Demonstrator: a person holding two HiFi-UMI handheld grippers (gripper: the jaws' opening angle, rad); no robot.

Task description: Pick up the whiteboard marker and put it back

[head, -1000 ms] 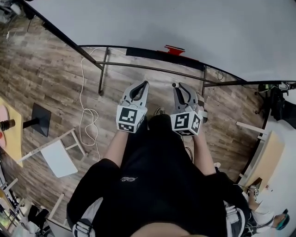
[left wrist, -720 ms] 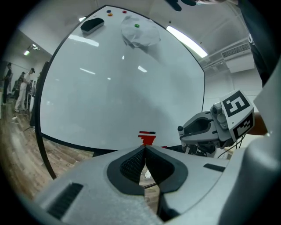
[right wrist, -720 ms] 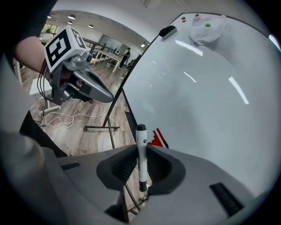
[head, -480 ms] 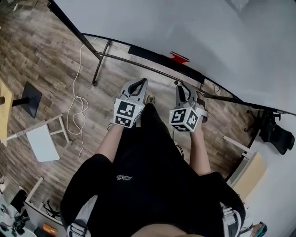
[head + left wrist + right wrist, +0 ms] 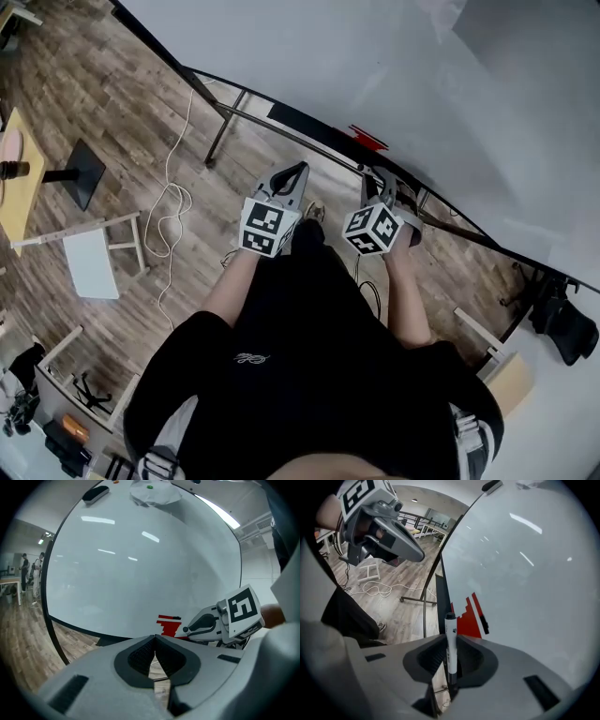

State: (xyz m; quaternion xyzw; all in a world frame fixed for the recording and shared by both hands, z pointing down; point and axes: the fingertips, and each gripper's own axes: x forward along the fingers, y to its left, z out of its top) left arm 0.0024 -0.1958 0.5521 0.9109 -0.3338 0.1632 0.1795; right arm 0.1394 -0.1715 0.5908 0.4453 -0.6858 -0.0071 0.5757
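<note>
Your right tool (image 5: 450, 638) grips the marker (image 5: 450, 623) mid-barrel, upright, probably so it returns cleanly to the whiteboard (image 5: 525, 573); your left tool (image 5: 154, 639) is closed and empty.

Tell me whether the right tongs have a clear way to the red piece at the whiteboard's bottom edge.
Probably yes: the right tongs, shut on the marker, point toward the red piece, and nothing shows in between.

Black T-shirt (image 5: 309, 375); grey left gripper (image 5: 298, 169) and right gripper (image 5: 370, 174) (cubes (image 5: 266, 228) with black-and-white markers).
</note>
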